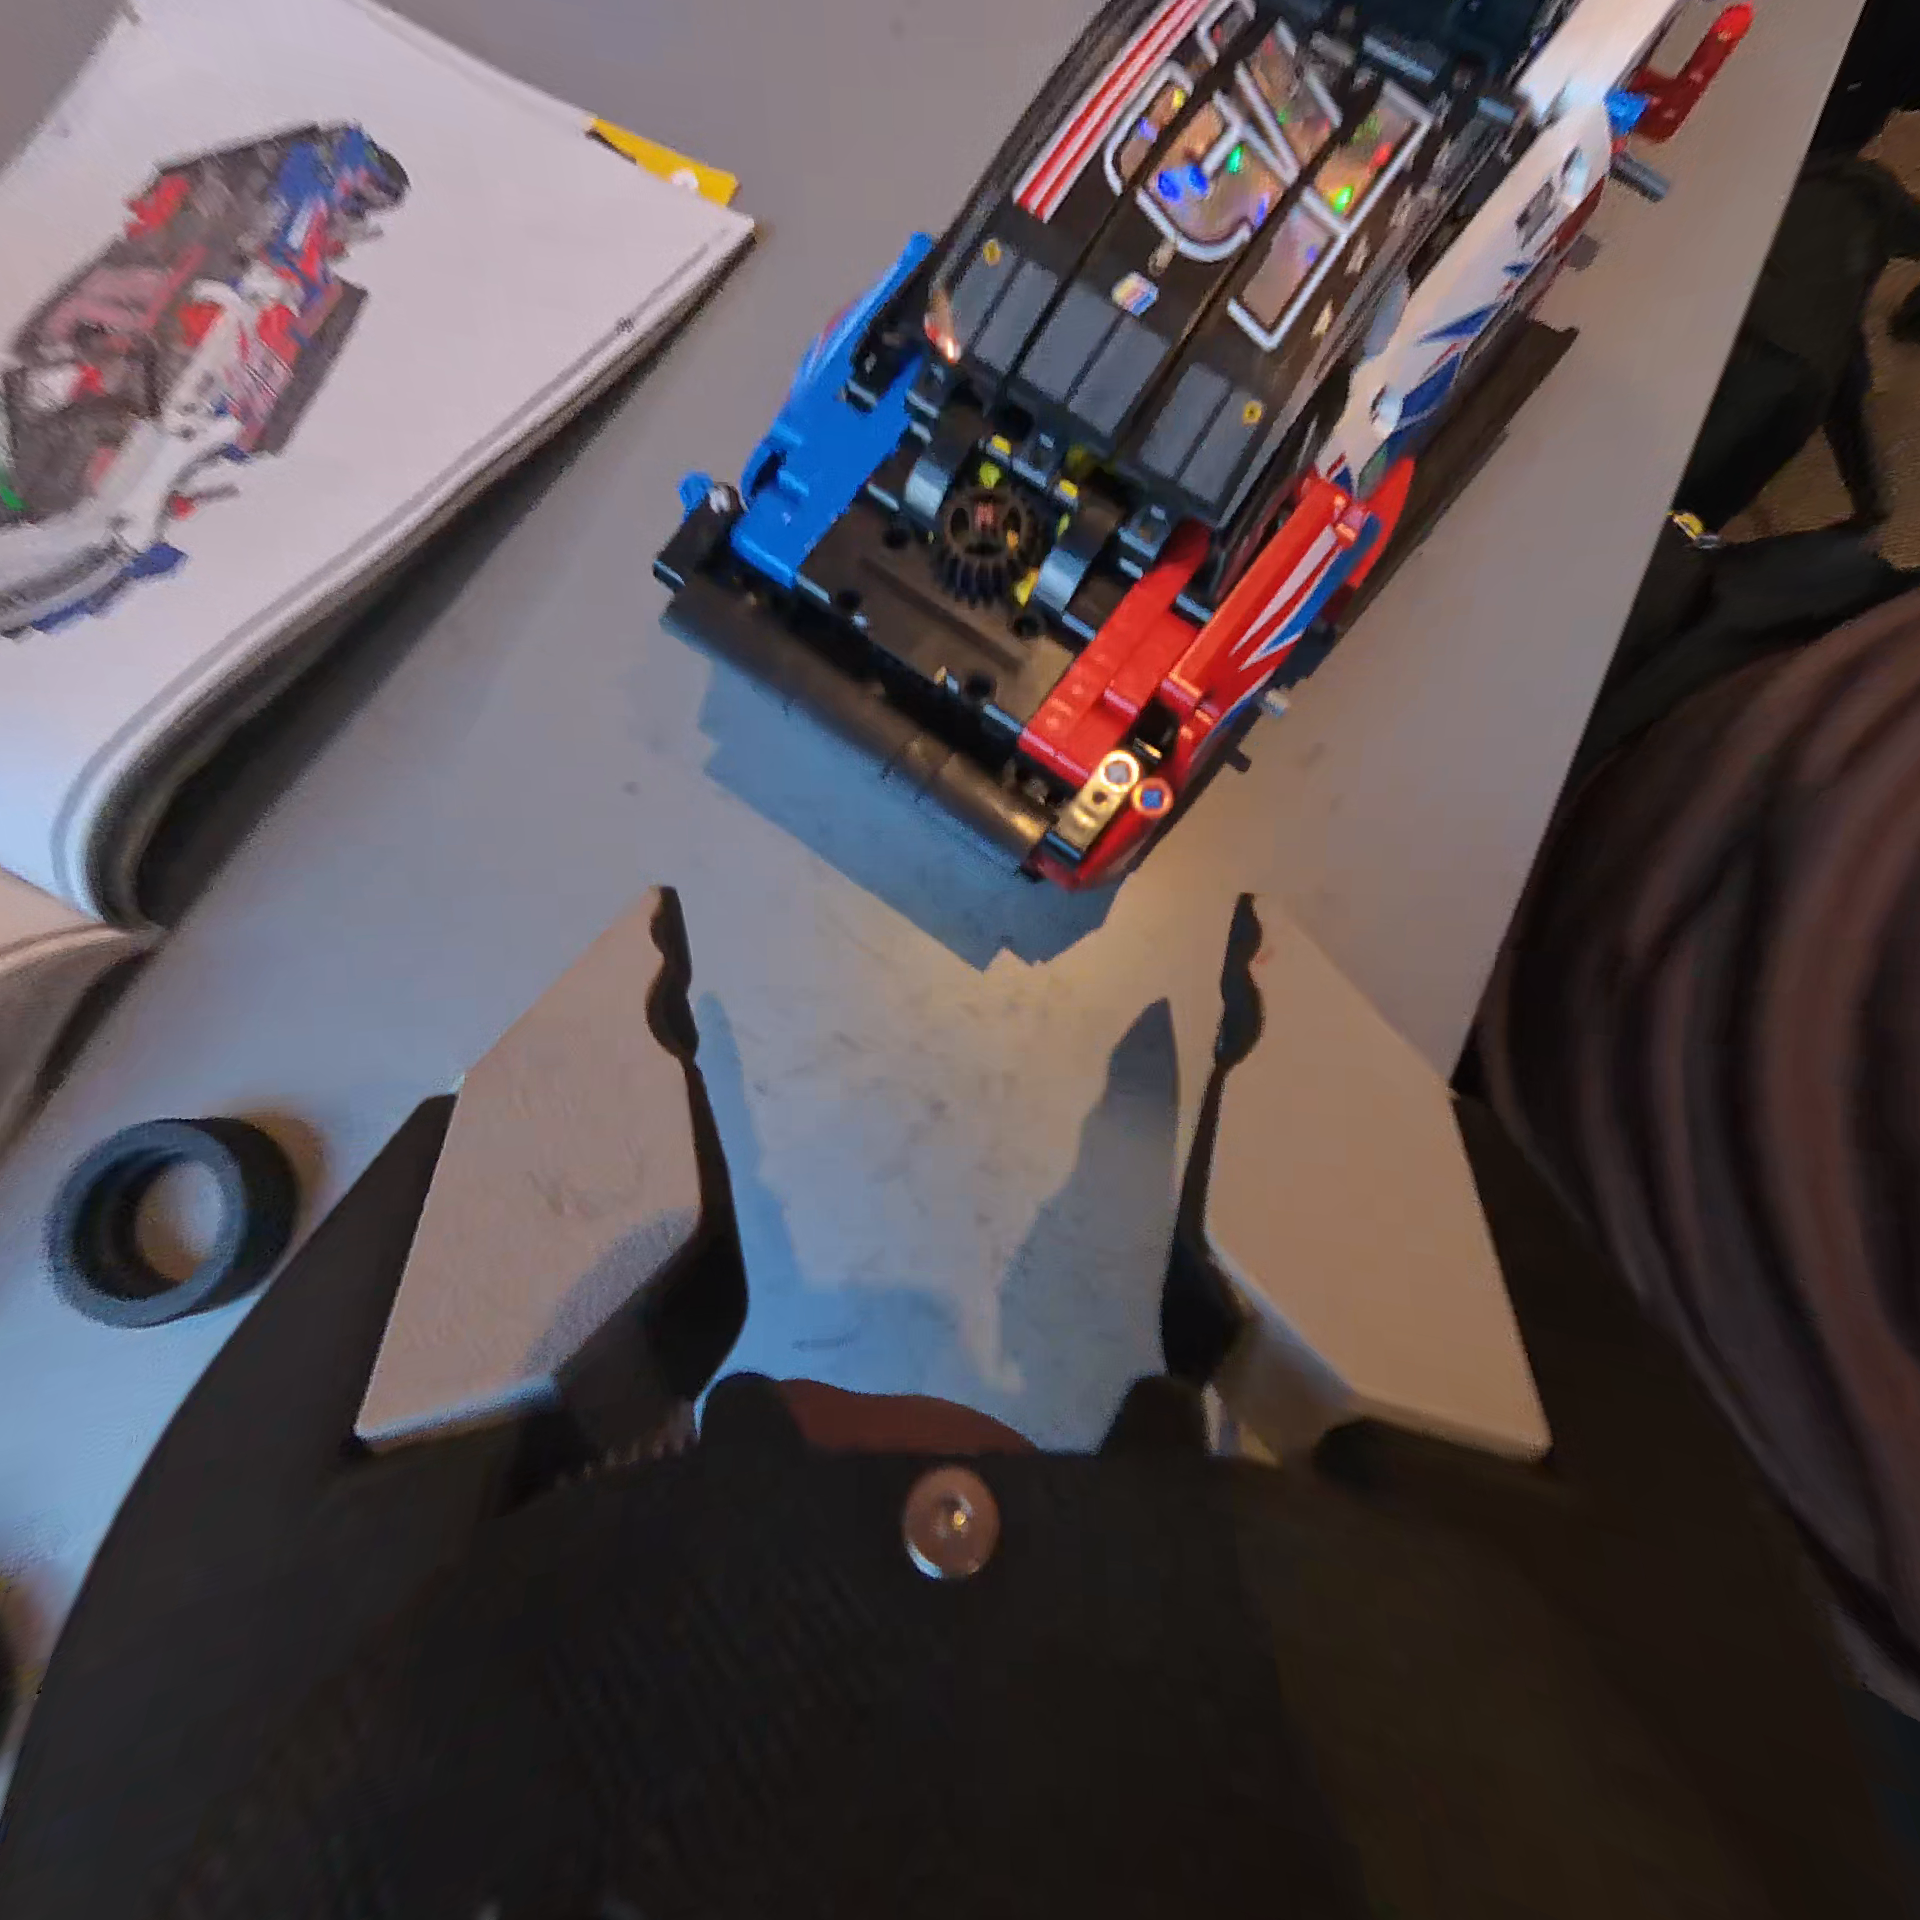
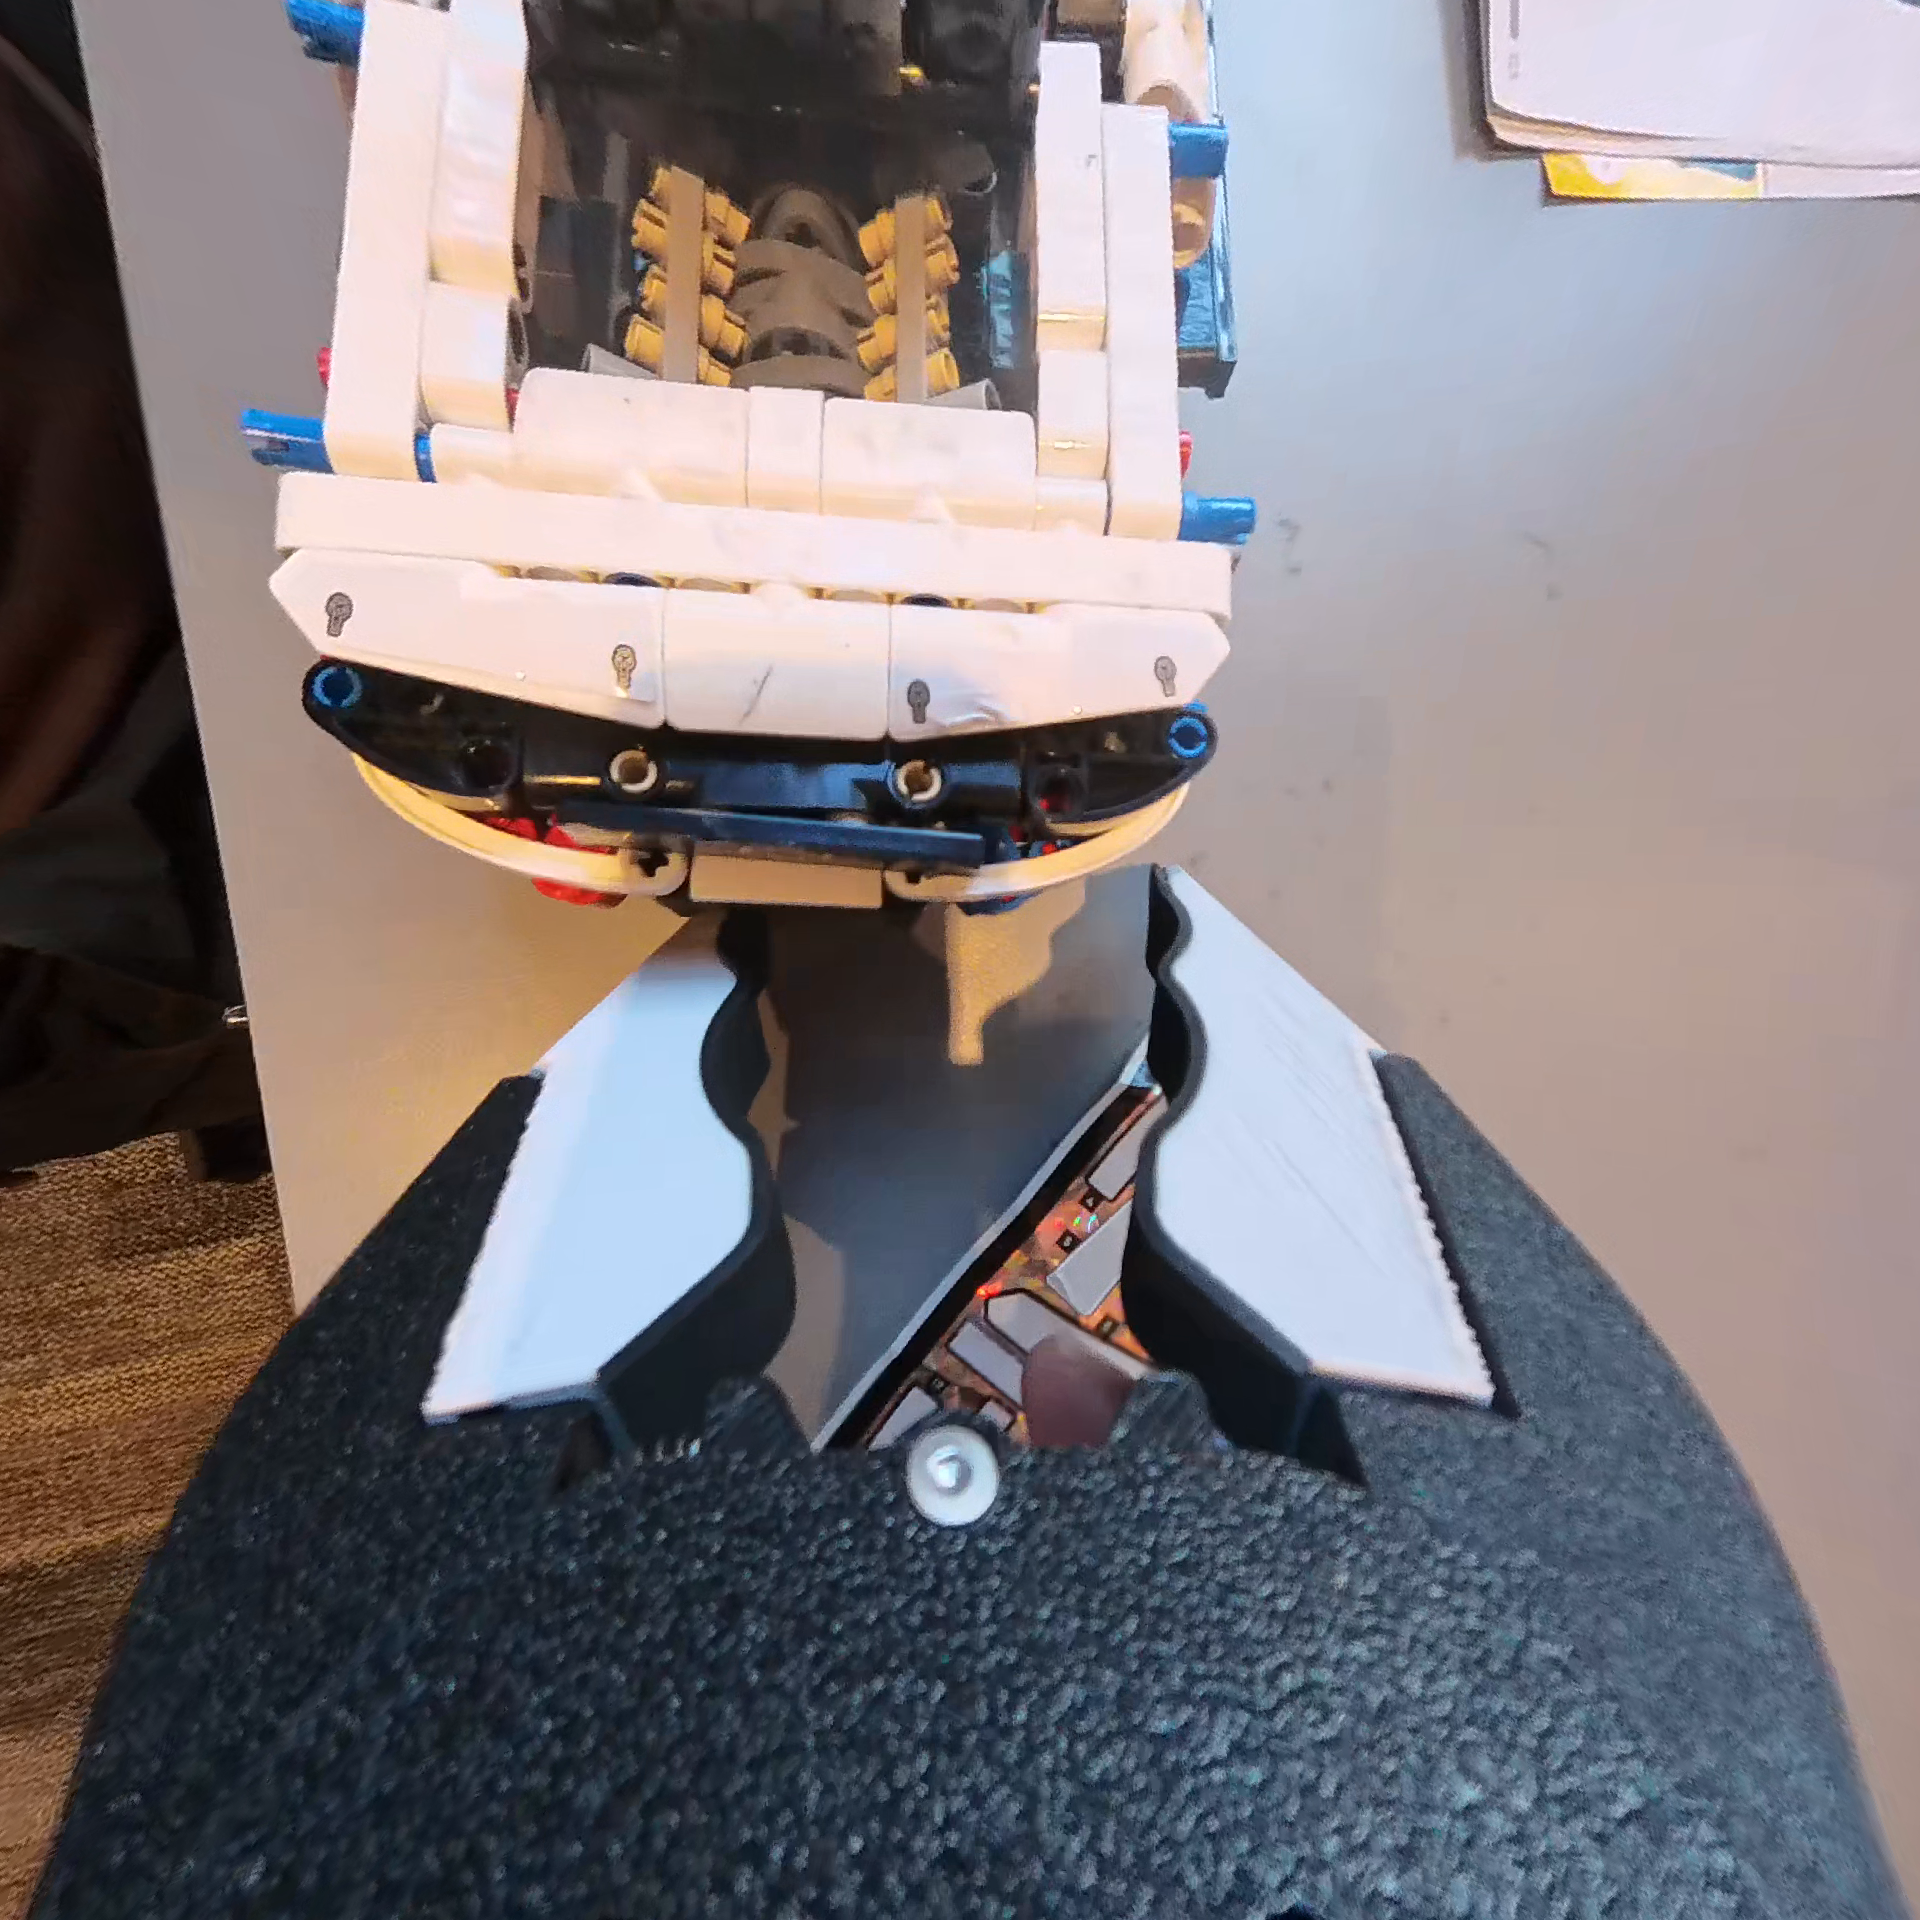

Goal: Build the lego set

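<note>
The left gripper [image 1: 956,914] hung released behind the lego car [image 1: 1091,468]. The right gripper [image 2: 951,904] grasped a black panel [image 2: 935,1122]. Misaligned pressing might have shoved the car off the desk [image 1: 582,831].

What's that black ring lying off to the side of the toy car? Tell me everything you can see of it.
The black ring looks like a small rubber tyre with no wheel hub: matt black, thick-walled, with a round hole through which the grey table shows. It lies loose on its side on the table, left of the left tool, below the open instruction booklet. It sits apart from the lego car. Nothing touches it except the table. The picture is slightly blurred, so tread detail cannot be made out.
</note>
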Motion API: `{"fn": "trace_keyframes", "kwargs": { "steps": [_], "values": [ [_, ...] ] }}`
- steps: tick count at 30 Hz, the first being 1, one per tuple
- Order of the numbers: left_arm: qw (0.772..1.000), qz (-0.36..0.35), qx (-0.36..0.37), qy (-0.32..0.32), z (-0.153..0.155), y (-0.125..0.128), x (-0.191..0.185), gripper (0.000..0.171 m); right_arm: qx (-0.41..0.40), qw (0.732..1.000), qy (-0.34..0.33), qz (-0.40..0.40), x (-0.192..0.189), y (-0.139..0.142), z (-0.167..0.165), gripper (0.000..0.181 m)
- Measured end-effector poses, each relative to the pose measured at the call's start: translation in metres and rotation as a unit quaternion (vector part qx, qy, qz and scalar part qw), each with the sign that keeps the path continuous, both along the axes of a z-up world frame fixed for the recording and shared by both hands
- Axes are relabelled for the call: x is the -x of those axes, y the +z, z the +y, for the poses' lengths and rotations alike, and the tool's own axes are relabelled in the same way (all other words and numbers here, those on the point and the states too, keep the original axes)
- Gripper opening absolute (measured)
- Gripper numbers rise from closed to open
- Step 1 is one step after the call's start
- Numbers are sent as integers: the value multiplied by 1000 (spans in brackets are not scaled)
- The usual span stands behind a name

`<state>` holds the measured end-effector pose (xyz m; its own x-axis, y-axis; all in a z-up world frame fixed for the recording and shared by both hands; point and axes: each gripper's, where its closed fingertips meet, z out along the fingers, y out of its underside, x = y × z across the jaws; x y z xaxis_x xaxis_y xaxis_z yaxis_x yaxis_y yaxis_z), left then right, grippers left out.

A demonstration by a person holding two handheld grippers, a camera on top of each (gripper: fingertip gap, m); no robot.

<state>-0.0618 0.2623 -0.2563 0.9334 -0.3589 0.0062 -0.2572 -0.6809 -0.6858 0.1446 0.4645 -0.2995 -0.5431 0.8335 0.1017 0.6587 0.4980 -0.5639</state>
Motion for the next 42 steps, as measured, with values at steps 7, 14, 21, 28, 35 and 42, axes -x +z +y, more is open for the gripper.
{"fn": "trace_keyframes", "kwargs": {
  "steps": [7,14,21,28,35,42],
  "values": [
    [1000,-18,21,15,-5,-29,1,99,-22,1000,-3,-14,8,0,15,78],
    [996,-7,-4,85,-36,-34,30,94,-44,999,-19,-19,3,1,36,51],
    [983,41,-22,180,-52,-21,94,91,-38,999,3,-22,3,3,34,70],
    [979,38,-19,200,-43,-33,110,88,14,997,50,-54,3,-3,10,49],
    [981,13,-19,191,-42,-41,98,82,-46,998,-36,-32,2,-3,56,0],
    [991,-65,-41,106,-18,-23,54,94,17,997,-73,2,-17,9,23,17]
  ]
}}
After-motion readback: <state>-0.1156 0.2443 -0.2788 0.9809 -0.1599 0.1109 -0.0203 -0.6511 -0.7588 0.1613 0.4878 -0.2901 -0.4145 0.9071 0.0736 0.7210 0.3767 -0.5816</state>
